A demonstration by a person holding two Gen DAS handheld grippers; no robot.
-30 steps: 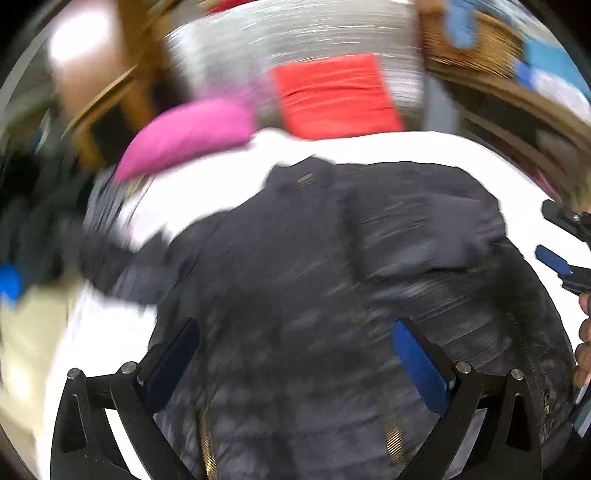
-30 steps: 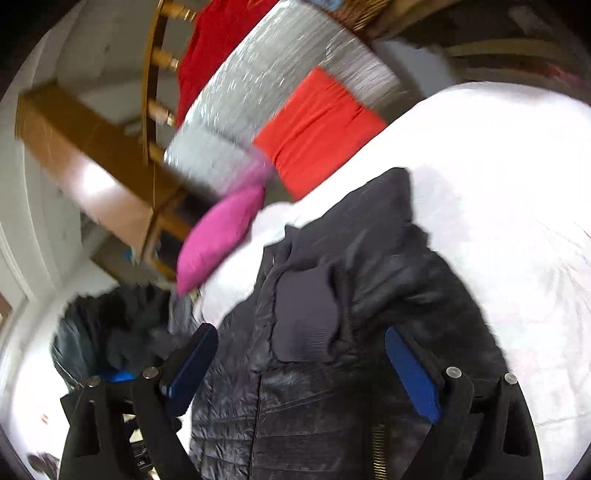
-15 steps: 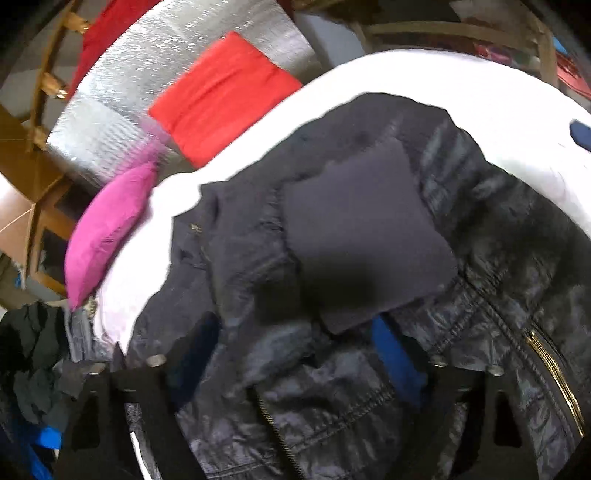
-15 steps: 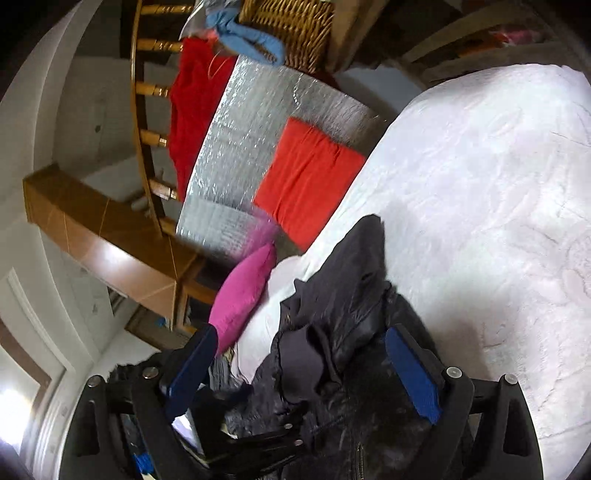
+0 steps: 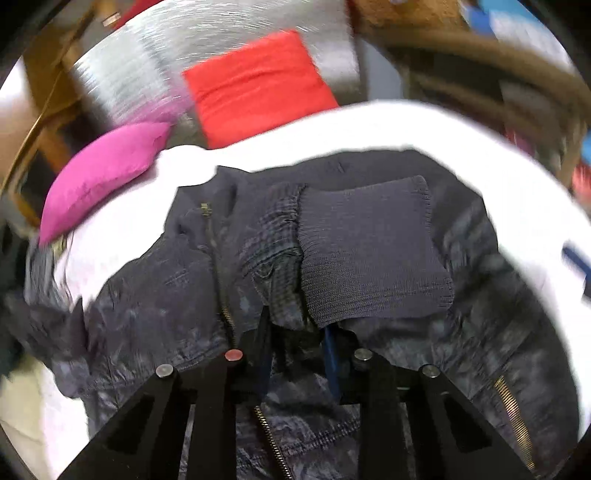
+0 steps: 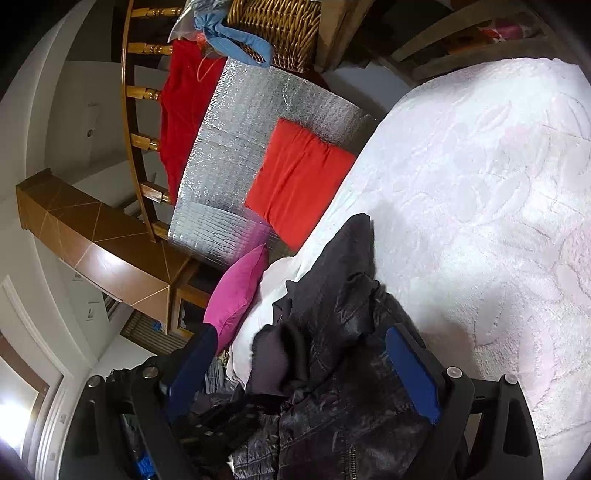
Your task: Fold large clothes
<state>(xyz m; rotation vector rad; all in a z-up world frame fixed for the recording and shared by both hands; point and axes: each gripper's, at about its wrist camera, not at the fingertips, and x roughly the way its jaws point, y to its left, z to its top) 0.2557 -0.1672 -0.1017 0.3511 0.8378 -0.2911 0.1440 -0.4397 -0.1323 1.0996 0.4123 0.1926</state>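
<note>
Left gripper (image 5: 297,354) clamped on dark jacket (image 5: 332,258) sleeve, right gripper (image 6: 303,373) spread wide over jacket, wicker basket (image 6: 277,26) holding blue cloth (image 6: 236,35)

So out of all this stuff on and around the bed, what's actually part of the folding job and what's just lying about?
Part of the job:
dark jacket
left gripper, closed on its sleeve
right gripper, open over it
white bedspread it lies on

Just lying about:
pink cushion
red cushion
wicker basket
silver foil sheet
</note>
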